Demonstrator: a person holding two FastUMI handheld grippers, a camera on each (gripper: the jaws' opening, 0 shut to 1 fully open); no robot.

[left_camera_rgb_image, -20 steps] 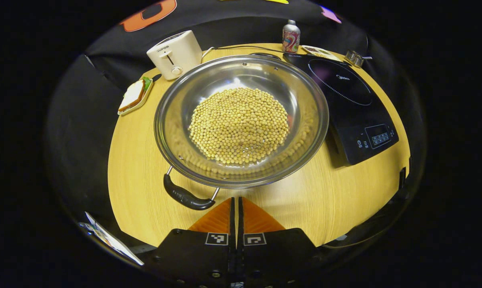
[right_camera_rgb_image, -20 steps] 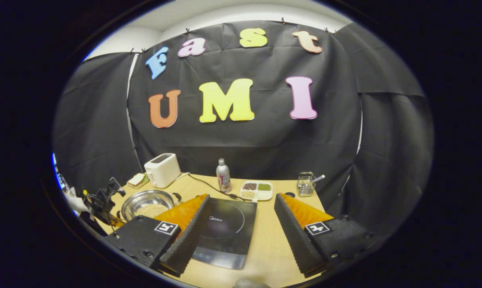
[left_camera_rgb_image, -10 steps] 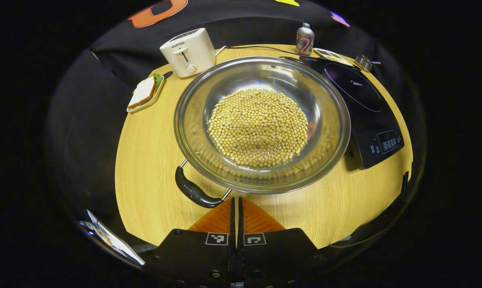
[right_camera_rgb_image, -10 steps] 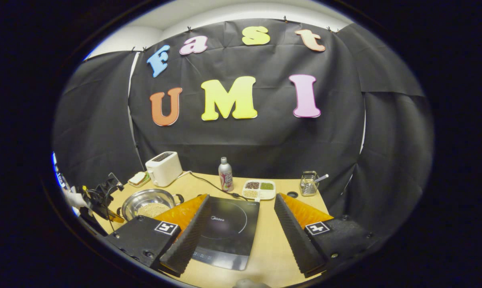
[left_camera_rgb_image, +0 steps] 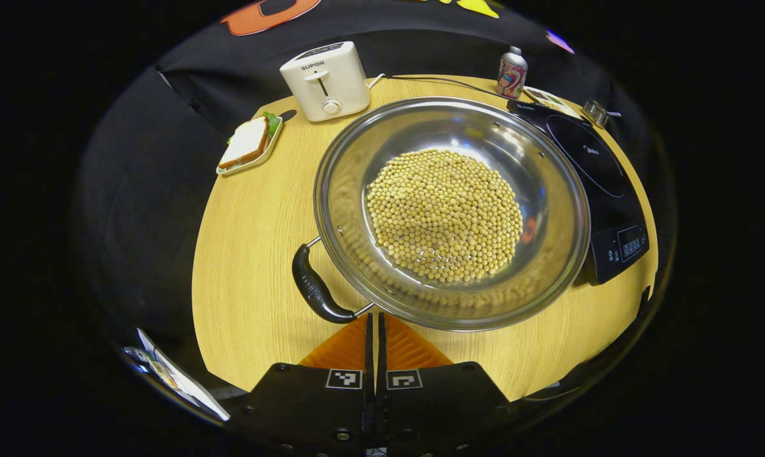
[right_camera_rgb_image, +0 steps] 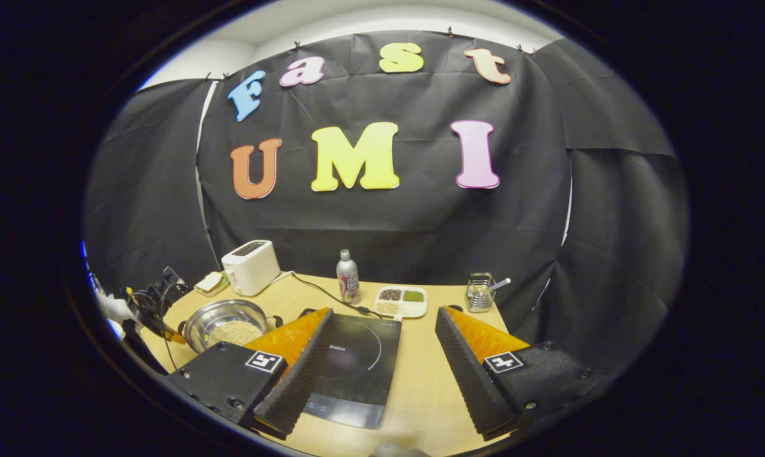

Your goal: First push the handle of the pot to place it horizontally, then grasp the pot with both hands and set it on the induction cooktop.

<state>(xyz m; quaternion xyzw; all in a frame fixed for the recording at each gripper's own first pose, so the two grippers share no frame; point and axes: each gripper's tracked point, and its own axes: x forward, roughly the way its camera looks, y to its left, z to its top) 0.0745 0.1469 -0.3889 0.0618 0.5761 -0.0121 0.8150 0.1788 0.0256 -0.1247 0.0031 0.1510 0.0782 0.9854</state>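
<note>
A steel pot (left_camera_rgb_image: pixel 350 165) holding soybeans (left_camera_rgb_image: pixel 445 216) sits on the round wooden table (left_camera_rgb_image: pixel 255 254). Its black handle (left_camera_rgb_image: pixel 315 289) lies at the pot's near-left side. My left gripper (left_camera_rgb_image: pixel 376 318) is shut, with its tips right by the handle's near end. The black induction cooktop (left_camera_rgb_image: pixel 601 184) lies just right of the pot. In the right gripper view, my right gripper (right_camera_rgb_image: pixel 385 312) is open above the cooktop (right_camera_rgb_image: pixel 357 362), holding nothing. The pot (right_camera_rgb_image: pixel 207 317) is at the left there, with the left gripper (right_camera_rgb_image: pixel 157 304) and a hand beside it.
A white toaster (left_camera_rgb_image: pixel 328 79) and a sandwich on a small plate (left_camera_rgb_image: pixel 249 136) stand at the back left. A bottle (right_camera_rgb_image: pixel 347 285), a divided snack tray (right_camera_rgb_image: pixel 401 301) and a wire holder (right_camera_rgb_image: pixel 480 292) line the back edge. A cable (right_camera_rgb_image: pixel 319 289) runs behind the cooktop.
The pot has turned: its near handle has swung from the near side toward the left while my shut left gripper stayed against it. The right gripper has drifted slightly, still open.
</note>
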